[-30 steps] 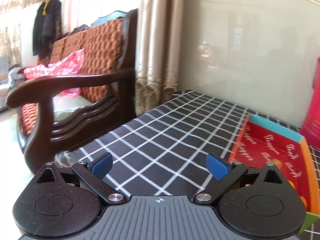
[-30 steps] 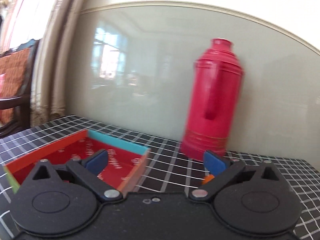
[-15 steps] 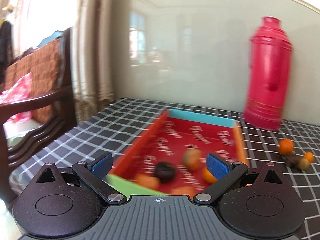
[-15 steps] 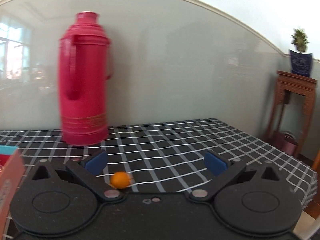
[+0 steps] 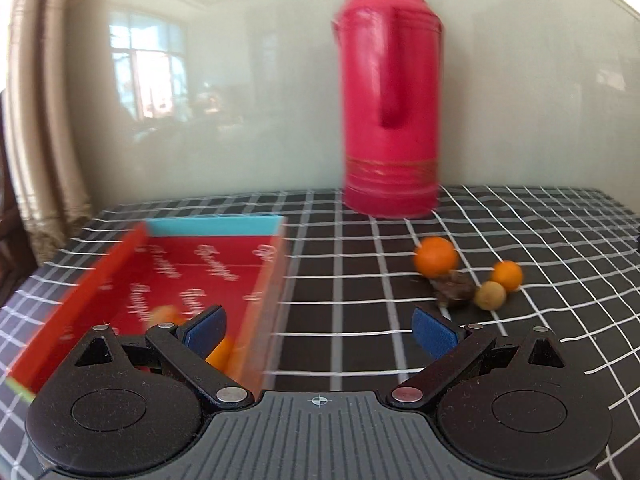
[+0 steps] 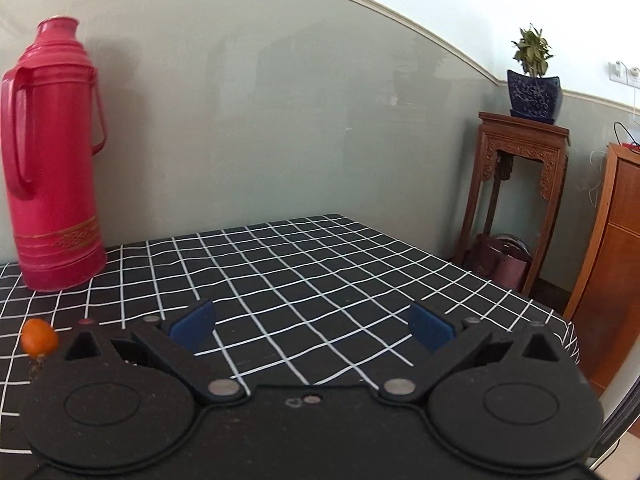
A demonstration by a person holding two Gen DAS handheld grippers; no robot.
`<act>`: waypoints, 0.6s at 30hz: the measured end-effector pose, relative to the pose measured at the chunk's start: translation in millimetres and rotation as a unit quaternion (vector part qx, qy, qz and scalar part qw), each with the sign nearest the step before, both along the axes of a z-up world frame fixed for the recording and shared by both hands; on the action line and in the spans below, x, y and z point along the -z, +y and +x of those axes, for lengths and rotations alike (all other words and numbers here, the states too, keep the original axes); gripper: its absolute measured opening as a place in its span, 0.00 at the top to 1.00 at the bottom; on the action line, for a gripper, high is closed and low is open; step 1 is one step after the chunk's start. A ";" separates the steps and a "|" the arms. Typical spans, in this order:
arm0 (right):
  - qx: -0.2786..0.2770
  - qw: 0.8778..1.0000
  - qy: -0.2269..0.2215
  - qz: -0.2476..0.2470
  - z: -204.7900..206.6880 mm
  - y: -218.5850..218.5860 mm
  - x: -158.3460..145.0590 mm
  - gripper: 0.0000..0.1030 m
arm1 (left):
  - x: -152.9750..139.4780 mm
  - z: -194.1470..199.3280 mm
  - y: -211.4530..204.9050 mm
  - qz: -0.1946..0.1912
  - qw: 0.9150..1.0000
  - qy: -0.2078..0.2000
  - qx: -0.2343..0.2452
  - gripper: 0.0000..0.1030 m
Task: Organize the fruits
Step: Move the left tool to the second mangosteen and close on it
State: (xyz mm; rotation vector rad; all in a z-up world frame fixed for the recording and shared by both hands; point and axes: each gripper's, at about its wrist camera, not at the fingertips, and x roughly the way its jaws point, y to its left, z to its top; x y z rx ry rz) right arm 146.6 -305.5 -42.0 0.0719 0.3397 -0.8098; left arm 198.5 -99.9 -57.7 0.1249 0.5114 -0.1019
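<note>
Left tongs' finger (image 5: 202,330) half hides a blurred orange fruit (image 5: 220,354) in the tray (image 5: 80,296)

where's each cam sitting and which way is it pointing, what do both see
Left wrist: on the left gripper, low over the table, facing the wall; red tray, loose fruits ahead right; own open jaws show.
Right wrist: on the right gripper, aimed right of that, toward the table's far corner and plant stand; own open jaws show.
Shared: red thermos, checked tablecloth, probably an orange fruit.

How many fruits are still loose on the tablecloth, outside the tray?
4: a large orange, a small orange, a tan fruit and a dark fruit, clustered right of the tray. More may be hidden.
</note>
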 end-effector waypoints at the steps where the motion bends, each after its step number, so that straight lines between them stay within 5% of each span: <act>1: 0.001 1.000 0.000 0.000 -1.2 -2.2 -0.5 0.06 | 1.6 3.1 -7.7 0.000 1.000 0.000 0.006 0.04; 18: -0.016 0.999 0.004 0.028 -9.9 -26.7 0.0 0.06 | 25.3 65.3 -75.7 -0.015 0.998 0.043 0.040 0.20</act>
